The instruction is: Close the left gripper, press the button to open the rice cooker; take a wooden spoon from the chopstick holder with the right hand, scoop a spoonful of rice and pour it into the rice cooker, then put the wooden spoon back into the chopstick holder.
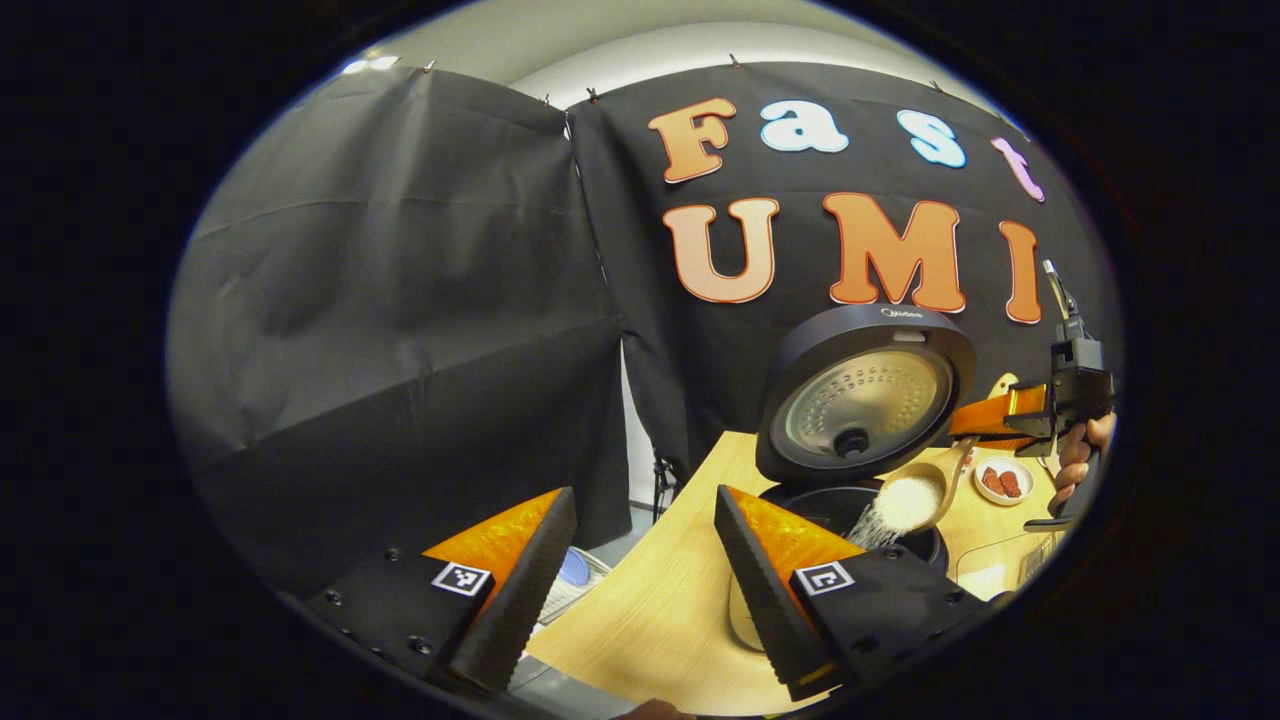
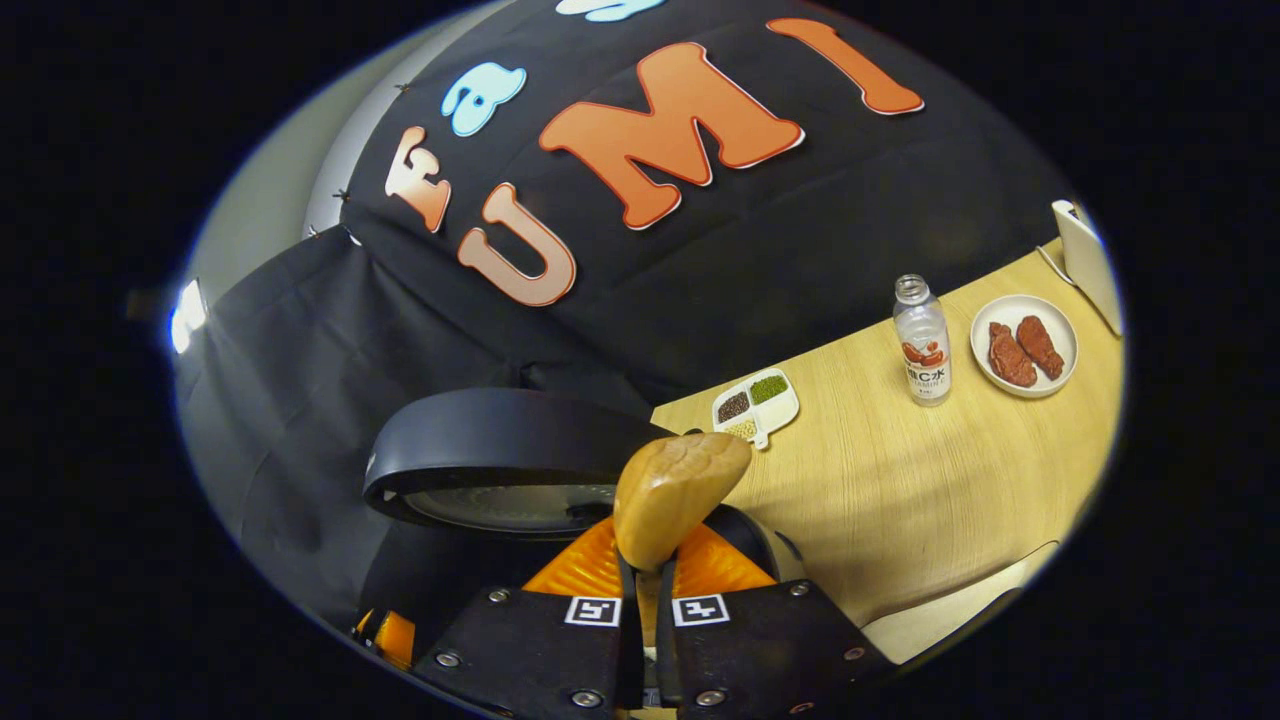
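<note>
The rice cooker (image 1: 850, 505) stands on the wooden table with its round lid (image 1: 862, 400) raised upright. Over its pot a wooden spoon (image 1: 915, 497) tilts, and white rice streams from the bowl into the pot. My right gripper (image 1: 978, 424), held by a hand (image 1: 1075, 460), is shut on the spoon's handle. In the right gripper view the spoon's back (image 2: 675, 495) sticks up between the fingers of the right gripper (image 2: 648, 572), with the cooker lid (image 2: 500, 450) just beyond. My left gripper (image 1: 643, 495) hangs open and empty, left of the cooker.
A plate of red meat pieces (image 2: 1023, 345), a clear bottle (image 2: 922, 340) and a small divided dish of beans (image 2: 755, 405) stand on the table (image 2: 900, 500) beyond the cooker. A white object (image 2: 1085, 260) sits at the far edge. The plate (image 1: 1003, 481) lies behind the spoon.
</note>
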`<state>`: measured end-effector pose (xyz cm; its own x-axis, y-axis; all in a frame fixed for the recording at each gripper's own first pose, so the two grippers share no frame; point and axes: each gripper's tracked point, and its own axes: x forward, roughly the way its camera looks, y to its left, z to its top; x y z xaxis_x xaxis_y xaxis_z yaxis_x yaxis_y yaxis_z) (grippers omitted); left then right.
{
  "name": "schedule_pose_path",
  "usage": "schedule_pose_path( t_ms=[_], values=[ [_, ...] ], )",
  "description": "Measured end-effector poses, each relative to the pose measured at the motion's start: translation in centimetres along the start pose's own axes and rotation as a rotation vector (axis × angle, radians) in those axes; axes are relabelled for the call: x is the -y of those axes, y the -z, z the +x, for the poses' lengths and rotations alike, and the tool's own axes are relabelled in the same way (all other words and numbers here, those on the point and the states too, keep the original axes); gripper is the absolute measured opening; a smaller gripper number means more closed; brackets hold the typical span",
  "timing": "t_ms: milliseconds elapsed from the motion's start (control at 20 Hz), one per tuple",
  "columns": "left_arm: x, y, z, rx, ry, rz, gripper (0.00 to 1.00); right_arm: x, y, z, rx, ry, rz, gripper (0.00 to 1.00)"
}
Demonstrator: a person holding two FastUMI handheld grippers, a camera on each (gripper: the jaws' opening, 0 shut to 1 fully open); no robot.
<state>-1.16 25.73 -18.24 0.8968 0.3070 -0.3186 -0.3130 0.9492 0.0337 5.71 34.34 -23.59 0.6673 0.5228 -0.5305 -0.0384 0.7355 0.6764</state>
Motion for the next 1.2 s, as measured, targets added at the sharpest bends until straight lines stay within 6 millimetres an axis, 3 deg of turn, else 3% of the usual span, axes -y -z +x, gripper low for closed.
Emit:
schedule_pose_path(
  t_ms=[500,950,1200],
  values=[
    [-1.0,-0.3,1.4,0.009,-0.017,0.007,0.94,-3.7,-1.6,-0.7,0.071,-0.024,-0.231,0.05],
    [-1.2,-0.6,-0.5,0.025,-0.097,-0.005,0.95,-6.4,-2.2,-1.5,0.137,-0.092,-0.538,0.05],
    [-1.0,-0.7,-1.6,0.025,-0.125,-0.012,0.95,-8.3,-1.5,-1.8,0.150,-0.163,-0.677,0.05]
  ],
)
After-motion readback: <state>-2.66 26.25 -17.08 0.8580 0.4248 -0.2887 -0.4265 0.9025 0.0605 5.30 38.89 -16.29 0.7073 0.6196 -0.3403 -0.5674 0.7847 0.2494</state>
